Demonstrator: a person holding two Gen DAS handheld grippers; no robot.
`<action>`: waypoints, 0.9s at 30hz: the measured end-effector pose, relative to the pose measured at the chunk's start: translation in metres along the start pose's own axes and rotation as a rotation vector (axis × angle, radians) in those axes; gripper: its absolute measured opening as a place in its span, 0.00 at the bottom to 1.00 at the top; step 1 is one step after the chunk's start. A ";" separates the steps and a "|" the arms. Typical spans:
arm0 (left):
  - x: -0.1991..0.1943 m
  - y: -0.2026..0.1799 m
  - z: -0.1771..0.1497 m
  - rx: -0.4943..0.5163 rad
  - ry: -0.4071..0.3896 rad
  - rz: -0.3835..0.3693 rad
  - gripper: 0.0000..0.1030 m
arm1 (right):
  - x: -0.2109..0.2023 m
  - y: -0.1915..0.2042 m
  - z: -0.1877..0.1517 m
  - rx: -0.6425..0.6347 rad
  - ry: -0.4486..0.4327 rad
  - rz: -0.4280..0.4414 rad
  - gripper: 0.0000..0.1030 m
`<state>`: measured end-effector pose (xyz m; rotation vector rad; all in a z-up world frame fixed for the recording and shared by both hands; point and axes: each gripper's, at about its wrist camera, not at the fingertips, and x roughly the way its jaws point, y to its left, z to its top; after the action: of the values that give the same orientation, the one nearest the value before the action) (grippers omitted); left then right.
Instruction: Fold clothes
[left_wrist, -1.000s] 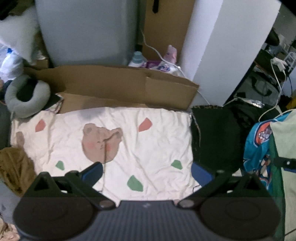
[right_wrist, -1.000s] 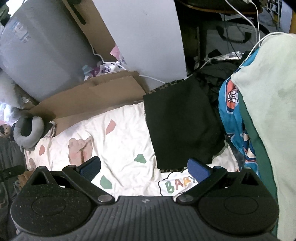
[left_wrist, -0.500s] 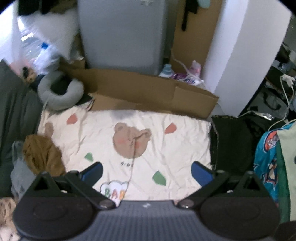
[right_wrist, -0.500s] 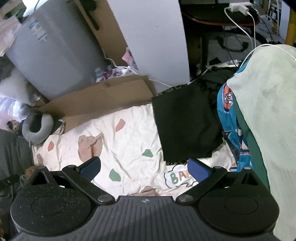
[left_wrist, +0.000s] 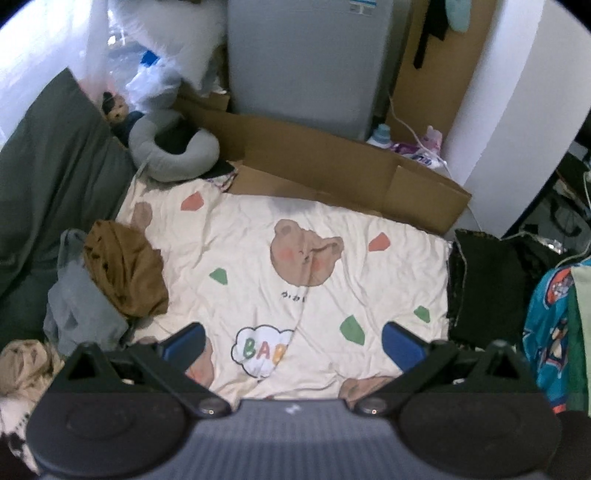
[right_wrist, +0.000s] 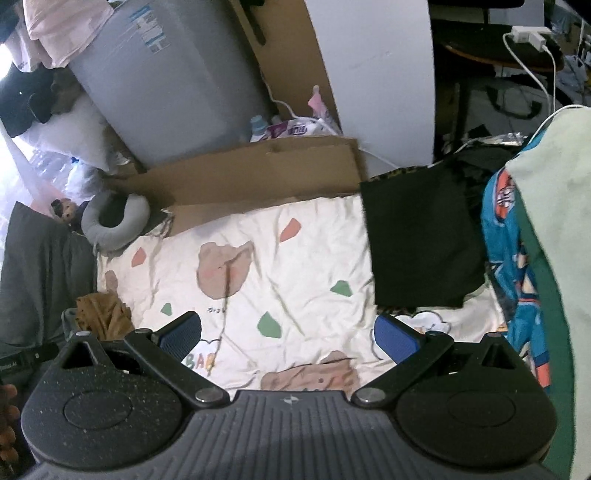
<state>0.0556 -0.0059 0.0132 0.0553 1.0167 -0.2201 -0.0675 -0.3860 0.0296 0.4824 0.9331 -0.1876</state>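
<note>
- Two loose pieces spotted on the left side of the bed: a crumpled brown garment (left_wrist: 125, 269), soft and lumpy, heaped partly over a limp grey garment (left_wrist: 79, 306).
- Found both off to the left of the left gripper (left_wrist: 291, 343), just past its left fingertip and not between the jaws. No real long axis to line up on, just a wad.
- Reckoned the left gripper the nearer one by far. From the right gripper (right_wrist: 288, 332), caught only a bit of the brown lump at the far left.
- Held nothing in either one: both pairs of blue-padded jaws spread wide above the sheet.
- Noticed a black garment (right_wrist: 421, 236) folded flat into a neat rectangle at the right edge, long side running away from the camera, closer to the right gripper. Probably done, that one.
- Saw bare cream bear-print sheet (left_wrist: 236, 236) between the two, wrinkled and cottony, with room to spread something out.
- Further out, clocked stiff brown cardboard (left_wrist: 332, 162) along the far edge, a squishy grey neck pillow (left_wrist: 173, 155) at the far left corner, and a bright blue printed garment (left_wrist: 546, 321) hanging at the right.
</note>
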 end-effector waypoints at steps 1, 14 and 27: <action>-0.001 0.000 -0.002 0.001 -0.006 0.006 1.00 | 0.002 0.004 -0.001 -0.007 0.001 0.002 1.00; 0.007 0.002 -0.025 -0.094 -0.019 -0.011 1.00 | 0.022 0.042 -0.019 -0.129 0.043 0.029 1.00; 0.017 0.012 -0.043 -0.196 -0.026 0.111 1.00 | 0.030 0.006 -0.021 -0.189 0.037 -0.017 1.00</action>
<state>0.0307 0.0091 -0.0245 -0.0687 1.0023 -0.0199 -0.0634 -0.3689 -0.0031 0.3044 0.9807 -0.1043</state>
